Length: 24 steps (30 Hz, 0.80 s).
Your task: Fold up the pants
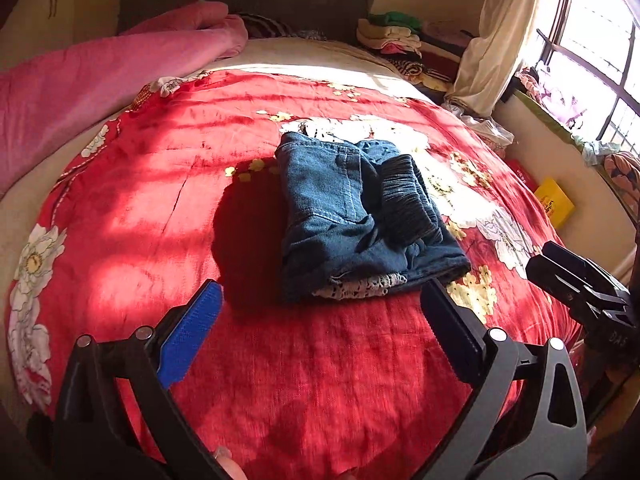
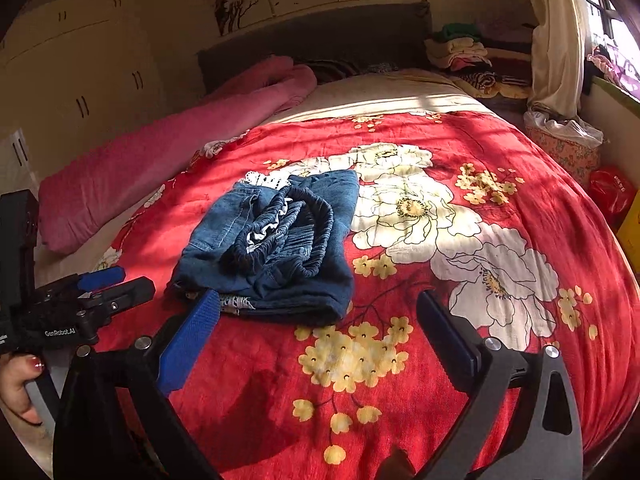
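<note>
- The pants are dark blue denim, folded into a compact, roughly square bundle.
- The gathered elastic waistband lies on top, curled and rumpled.
- White lace trim peeks from the near edge.
- They lie flat on the red floral bedspread, mid-bed.
</note>
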Each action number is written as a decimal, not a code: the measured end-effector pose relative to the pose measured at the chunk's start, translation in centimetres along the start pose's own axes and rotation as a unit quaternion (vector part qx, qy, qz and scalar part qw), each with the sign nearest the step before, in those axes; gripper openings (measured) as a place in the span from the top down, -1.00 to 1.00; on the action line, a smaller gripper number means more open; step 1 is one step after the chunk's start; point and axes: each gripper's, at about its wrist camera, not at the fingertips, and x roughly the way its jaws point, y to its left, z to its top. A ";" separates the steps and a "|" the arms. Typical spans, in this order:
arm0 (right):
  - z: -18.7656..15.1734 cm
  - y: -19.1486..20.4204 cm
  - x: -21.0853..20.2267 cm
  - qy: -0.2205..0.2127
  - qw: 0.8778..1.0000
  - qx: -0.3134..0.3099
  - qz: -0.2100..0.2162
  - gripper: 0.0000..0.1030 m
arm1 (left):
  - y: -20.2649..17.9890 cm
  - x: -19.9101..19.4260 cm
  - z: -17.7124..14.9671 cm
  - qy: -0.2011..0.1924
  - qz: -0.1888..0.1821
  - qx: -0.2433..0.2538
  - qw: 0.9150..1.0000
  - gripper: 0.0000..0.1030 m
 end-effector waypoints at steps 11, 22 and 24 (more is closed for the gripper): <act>-3.1 0.6 -0.6 0.005 1.000 -0.001 -0.010 -0.91 | -0.4 -1.0 -3.5 0.000 0.010 -0.008 1.000 -0.81; -5.3 0.7 -0.5 0.018 1.000 0.000 -0.015 -0.91 | -1.0 -0.8 -5.7 0.002 0.020 0.001 1.000 -0.81; -5.4 0.7 -0.5 0.020 1.000 0.002 -0.014 -0.91 | -1.0 -0.7 -5.7 0.002 0.020 0.002 1.000 -0.81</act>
